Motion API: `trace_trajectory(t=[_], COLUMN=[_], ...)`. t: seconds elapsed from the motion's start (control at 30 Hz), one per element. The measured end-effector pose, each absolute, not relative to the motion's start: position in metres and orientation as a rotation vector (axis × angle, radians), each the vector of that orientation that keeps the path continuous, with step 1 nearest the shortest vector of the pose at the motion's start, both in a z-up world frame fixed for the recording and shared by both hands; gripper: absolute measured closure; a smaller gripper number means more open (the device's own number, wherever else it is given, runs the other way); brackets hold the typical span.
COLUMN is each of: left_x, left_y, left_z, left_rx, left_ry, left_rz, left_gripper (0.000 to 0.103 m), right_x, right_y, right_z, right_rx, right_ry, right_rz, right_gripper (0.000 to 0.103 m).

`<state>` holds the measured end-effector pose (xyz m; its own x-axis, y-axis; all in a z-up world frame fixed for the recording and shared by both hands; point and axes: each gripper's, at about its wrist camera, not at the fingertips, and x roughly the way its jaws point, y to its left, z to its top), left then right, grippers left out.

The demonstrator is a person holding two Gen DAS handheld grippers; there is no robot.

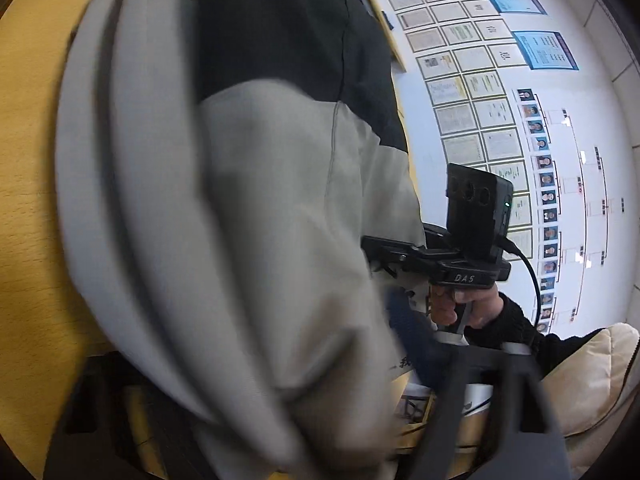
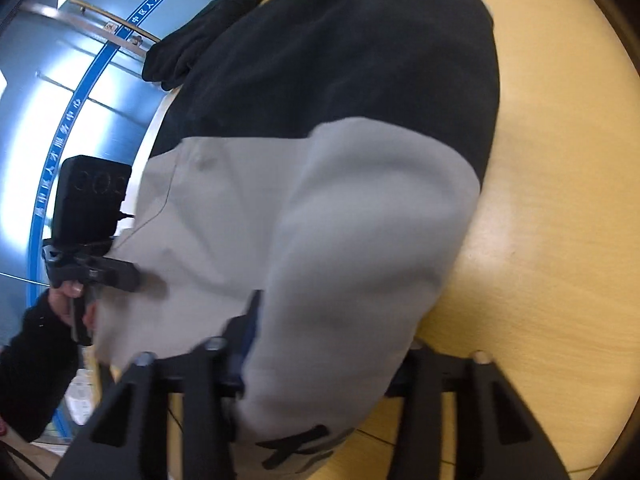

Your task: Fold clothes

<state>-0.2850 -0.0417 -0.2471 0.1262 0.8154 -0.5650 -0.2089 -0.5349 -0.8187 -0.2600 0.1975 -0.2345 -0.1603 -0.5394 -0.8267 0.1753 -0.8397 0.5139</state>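
Note:
A grey and black garment hangs bunched right in front of the left wrist camera and covers most of my left gripper, whose dark fingers flank the cloth. The fabric fills the gap between those jaws. To the right, my right gripper, held by a hand, bites the garment's edge. From the right wrist, the same garment lies over the yellow table and bulges between my right gripper fingers, a blue pad pressed against it. My left gripper clamps the cloth's left edge.
A black piece of clothing lies at the table's far edge. A wall of framed papers stands beyond the table, and a cream padded jacket sits low on the right. Bare wood shows left of the garment.

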Motion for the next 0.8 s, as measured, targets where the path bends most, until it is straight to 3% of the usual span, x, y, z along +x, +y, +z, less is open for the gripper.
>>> trace_trajectory(t=[0.13, 0.3, 0.63, 0.7, 0.8], left_x=[-0.273, -0.25, -0.226, -0.231, -0.252], left_y=[-0.05, -0.085, -0.251, -0.286, -0.334], left_z=[-0.228, -0.19, -0.025, -0.01, -0.029], left_rx=[-1.522, -1.487, -1.317, -1.3, -1.376], left_ry=[-0.594, -0.584, -0.462, -0.425, -0.454], left_rz=[1.577, 1.649, 2.064, 2.131, 2.162], left_gripper=[0.062, 0.063, 0.063, 0.061, 0.056], right_x=[-0.246, -0.218, -0.217, -0.229, -0.251], right_y=[0.176, 0.125, -0.04, -0.078, -0.129], right_z=[-0.214, -0.175, -0.056, -0.045, -0.062], right_rx=[1.581, 1.456, 0.978, 0.917, 0.933], right_ry=[-0.354, -0.222, -0.146, -0.147, -0.203], right_rz=[-2.113, -2.167, -2.135, -2.118, -2.09], right_gripper=[0.084, 0.086, 0.087, 0.087, 0.086])
